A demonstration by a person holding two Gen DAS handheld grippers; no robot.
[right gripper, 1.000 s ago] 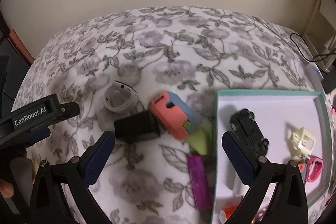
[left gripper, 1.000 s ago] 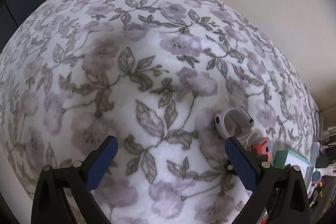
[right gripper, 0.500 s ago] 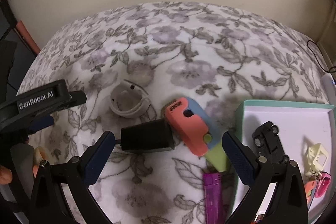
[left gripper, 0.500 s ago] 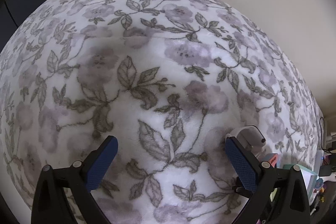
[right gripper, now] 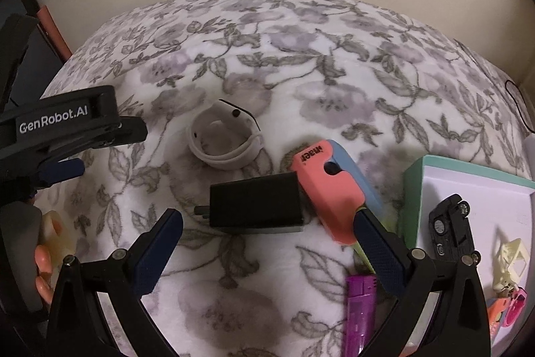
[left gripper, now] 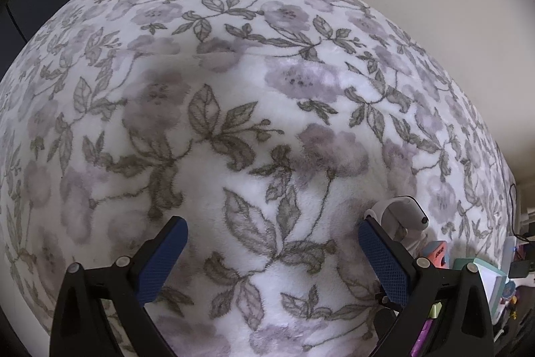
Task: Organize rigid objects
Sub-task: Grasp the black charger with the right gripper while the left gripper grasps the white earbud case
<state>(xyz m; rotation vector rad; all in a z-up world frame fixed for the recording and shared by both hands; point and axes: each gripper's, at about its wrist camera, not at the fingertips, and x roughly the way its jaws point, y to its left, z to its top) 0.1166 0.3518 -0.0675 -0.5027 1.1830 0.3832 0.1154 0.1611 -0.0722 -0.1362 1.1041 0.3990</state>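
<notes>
A white plush blanket point(right gripper: 301, 72) printed with lilac flowers and grey-green leaves covers everything. On it lie a white looped smartwatch band point(right gripper: 224, 139), a matte black rectangular charger block point(right gripper: 255, 206), a coral-and-pale-blue plastic case point(right gripper: 331, 189) and a translucent purple lighter point(right gripper: 359, 306). The mint-green-rimmed tray point(right gripper: 413, 199) has a white floor, carrying a black toy car point(right gripper: 451, 230) and a cream plastic frame piece point(right gripper: 510, 260). Both grippers' finger pads point(right gripper: 157, 256) are navy blue.

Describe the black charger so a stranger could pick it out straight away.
On the floral blanket, look left of the teal tray. The charger lies flat there, in front of the white watch and touching the coral-and-blue case. It is the only plain black block, with prongs sticking out of its left end.
</notes>
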